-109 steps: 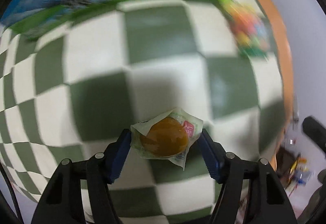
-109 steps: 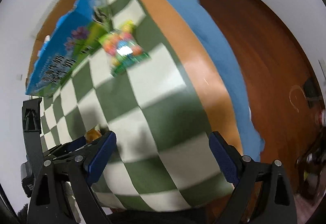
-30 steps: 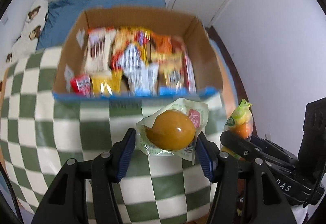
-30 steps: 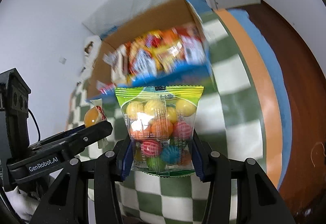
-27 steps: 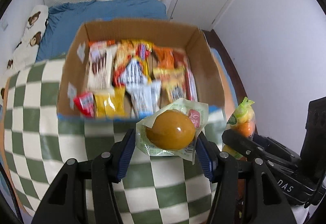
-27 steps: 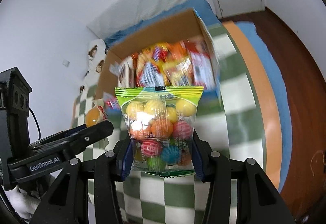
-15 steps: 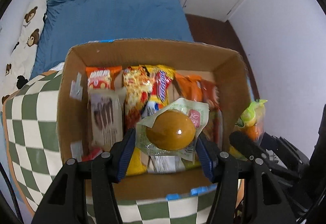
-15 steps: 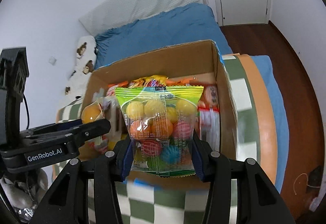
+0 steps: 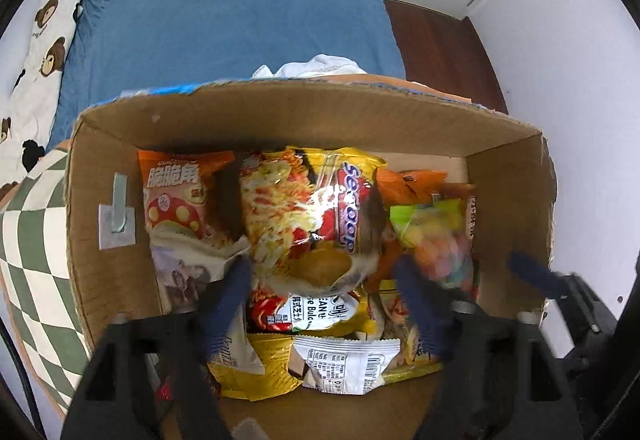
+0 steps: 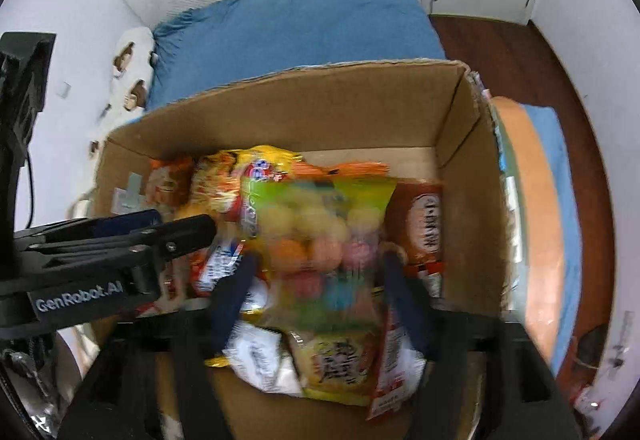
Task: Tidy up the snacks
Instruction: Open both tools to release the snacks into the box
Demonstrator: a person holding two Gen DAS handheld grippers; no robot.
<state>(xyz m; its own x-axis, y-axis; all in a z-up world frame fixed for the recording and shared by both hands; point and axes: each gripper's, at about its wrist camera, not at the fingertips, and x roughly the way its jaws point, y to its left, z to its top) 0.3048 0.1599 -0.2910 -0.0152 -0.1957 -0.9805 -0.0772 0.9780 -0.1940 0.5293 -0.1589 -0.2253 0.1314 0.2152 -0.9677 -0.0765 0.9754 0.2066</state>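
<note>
**Both snacks now over the open box**

Half a second ago each packet sat firmly between blue pads; now both hand-held grippers have spread, and the packets hang blurred over the box contents. From the left wrist view, the clear-wrapped amber round snack [image 9: 320, 267] is a smeared shape between the fingers of the left hand-held gripper [image 9: 324, 300], whose blue pads stand apart on either side of it and no longer press its wrapper. From the right wrist view, the green-topped clear bag of coloured candy balls [image 10: 320, 240] is likewise blurred between the wide-set pads of the right hand-held gripper [image 10: 318, 296] (whether either pad still touches the bag cannot be told through the blur).

Both packets are inside the outline of the brown cardboard box [image 9: 304, 112], above the snacks packed there: a yellow and red noodle packet [image 9: 304, 204], an orange packet printed with a red spotted mushroom [image 9: 180, 200], a white wrapper with a barcode [image 9: 344, 364] near the front, and a red-brown packet [image 10: 424, 228] by the right wall.

Outside the box, a green and white checked cloth [image 9: 24, 232] covers the tabletop at its left. Beyond lies a bed with a blue sheet [image 9: 224, 8] and a white bear-print pillow [image 9: 36, 40].
</note>
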